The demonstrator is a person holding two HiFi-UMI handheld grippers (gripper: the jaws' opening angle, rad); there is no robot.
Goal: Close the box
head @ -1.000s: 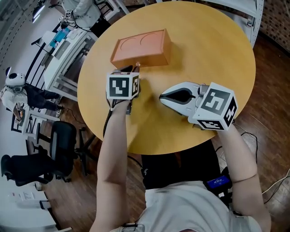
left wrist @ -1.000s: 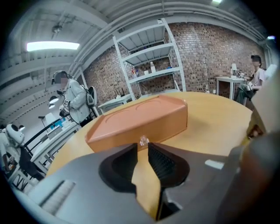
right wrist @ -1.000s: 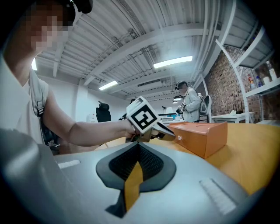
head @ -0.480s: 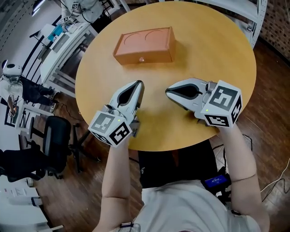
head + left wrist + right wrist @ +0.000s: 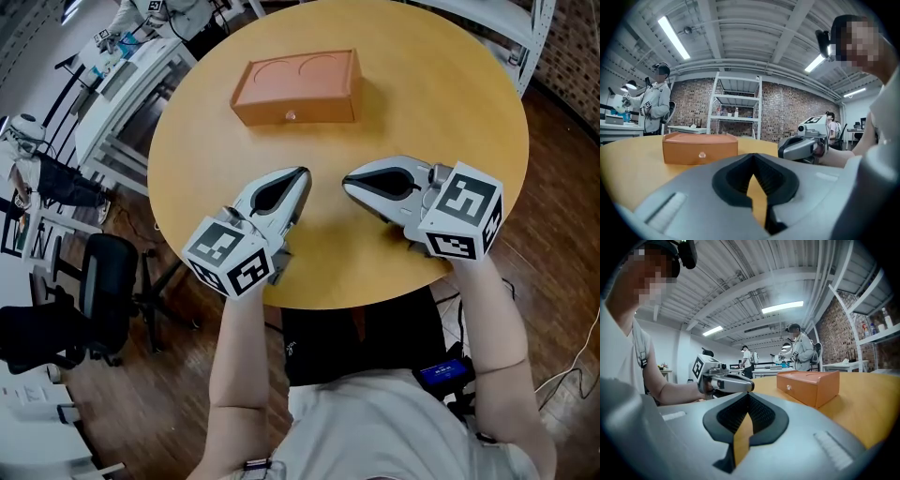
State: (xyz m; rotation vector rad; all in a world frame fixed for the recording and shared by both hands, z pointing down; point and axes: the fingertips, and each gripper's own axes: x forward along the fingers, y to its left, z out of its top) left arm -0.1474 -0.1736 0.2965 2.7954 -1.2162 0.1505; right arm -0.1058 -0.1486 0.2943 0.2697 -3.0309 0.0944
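The orange-brown box [image 5: 295, 87] lies with its lid down at the far side of the round wooden table [image 5: 431, 103], a small knob on its front face. It also shows in the left gripper view as the box [image 5: 700, 148] and in the right gripper view as the box [image 5: 809, 384]. My left gripper [image 5: 302, 174] rests near the table's front, well short of the box, jaws together and holding nothing. My right gripper [image 5: 347, 184] sits beside it, also shut and empty. Their tips point at each other, a small gap apart.
A black office chair [image 5: 103, 281] and white workbenches [image 5: 112, 94] stand on the floor left of the table. A metal shelving rack [image 5: 736, 112] and people stand in the background. The table's near edge runs just under both grippers.
My left gripper has drawn back from the box's front knob toward the table's near edge and turned its tip to the right. The right gripper has hardly moved.
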